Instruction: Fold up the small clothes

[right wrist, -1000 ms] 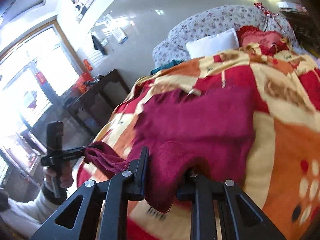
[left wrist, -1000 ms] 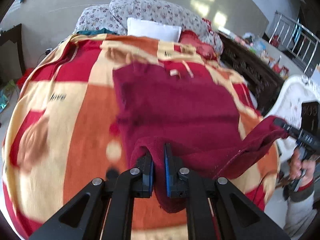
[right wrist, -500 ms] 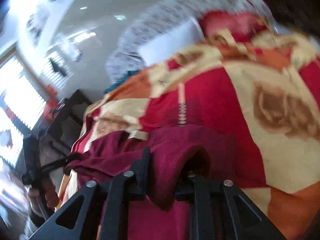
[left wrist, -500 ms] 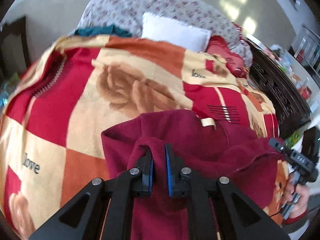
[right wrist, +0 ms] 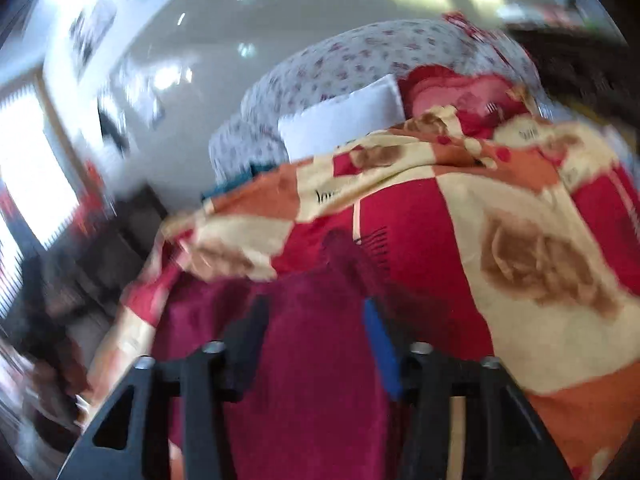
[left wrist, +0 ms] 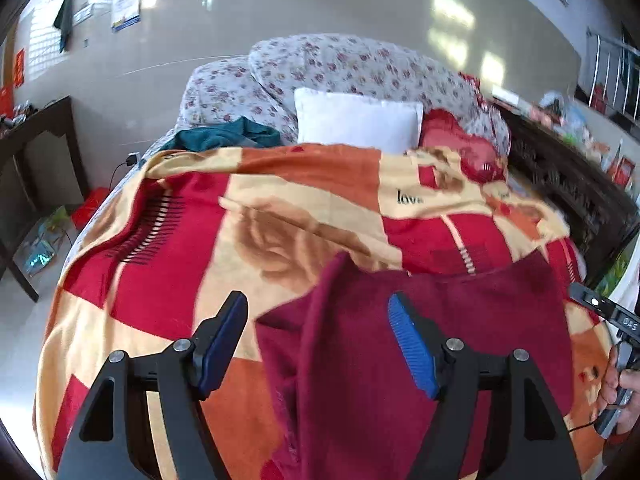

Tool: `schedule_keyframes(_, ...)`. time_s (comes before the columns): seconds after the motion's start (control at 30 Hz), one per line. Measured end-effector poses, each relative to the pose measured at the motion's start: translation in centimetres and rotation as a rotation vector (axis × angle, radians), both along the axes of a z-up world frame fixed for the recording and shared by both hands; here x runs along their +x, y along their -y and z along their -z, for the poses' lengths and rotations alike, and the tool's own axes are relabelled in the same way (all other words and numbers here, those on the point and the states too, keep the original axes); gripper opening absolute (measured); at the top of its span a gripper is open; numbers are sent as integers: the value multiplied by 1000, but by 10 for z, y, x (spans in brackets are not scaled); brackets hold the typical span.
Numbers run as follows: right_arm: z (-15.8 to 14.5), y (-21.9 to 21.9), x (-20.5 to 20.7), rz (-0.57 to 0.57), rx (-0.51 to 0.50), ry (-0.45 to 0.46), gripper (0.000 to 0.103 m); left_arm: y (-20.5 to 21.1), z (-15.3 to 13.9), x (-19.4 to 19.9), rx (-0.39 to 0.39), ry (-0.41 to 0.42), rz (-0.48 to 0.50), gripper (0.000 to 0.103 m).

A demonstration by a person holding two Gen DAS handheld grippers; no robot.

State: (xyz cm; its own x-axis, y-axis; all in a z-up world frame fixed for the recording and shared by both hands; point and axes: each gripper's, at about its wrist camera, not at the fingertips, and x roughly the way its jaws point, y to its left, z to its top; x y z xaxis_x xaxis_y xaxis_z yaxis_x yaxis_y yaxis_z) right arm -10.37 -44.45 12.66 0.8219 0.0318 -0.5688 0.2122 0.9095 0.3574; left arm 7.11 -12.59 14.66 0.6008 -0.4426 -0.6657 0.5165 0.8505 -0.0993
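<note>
A maroon garment (left wrist: 460,320) lies folded over on the red, orange and cream blanket (left wrist: 168,280). My left gripper (left wrist: 318,336) hangs just above the garment's left edge. Its jaws are opening wide and no pad touches the cloth. At the right edge of the left wrist view a hand holds my right gripper (left wrist: 592,304) by the garment's right side. In the blurred right wrist view my right gripper (right wrist: 314,340) is opening over the maroon garment (right wrist: 312,380). The cloth shows in the gap between the pads, no longer bunched there.
A white pillow (left wrist: 360,124), floral bedding (left wrist: 340,64), a teal cloth (left wrist: 224,136) and a red cloth (left wrist: 460,140) lie at the bed's far end. A dark table (left wrist: 36,140) stands left of the bed, carved dark furniture (left wrist: 568,184) right.
Both grippers carried the garment's near edge away over the rest, folding it. The left jaws went from shut on the cloth to wide apart and let it go. The right jaws widened too.
</note>
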Motion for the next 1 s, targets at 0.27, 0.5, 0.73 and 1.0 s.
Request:
schedule_keyframes(0.27,48,22,64,140,-95,-191,34,40,76,51,142,-115,-149,72)
schedule_keyframes(0.5,78,47,77,137,13,-248,34,45,80,63,152,-96,-184,76)
schedule_keyframes(0.73,33,25,-10,80,99,-108,53,29,56,46,140,3,-224,76)
schedule_keyframes(1.0,56,9,-11,73,0,-170,48,41,78,83,171,-63,-313,81)
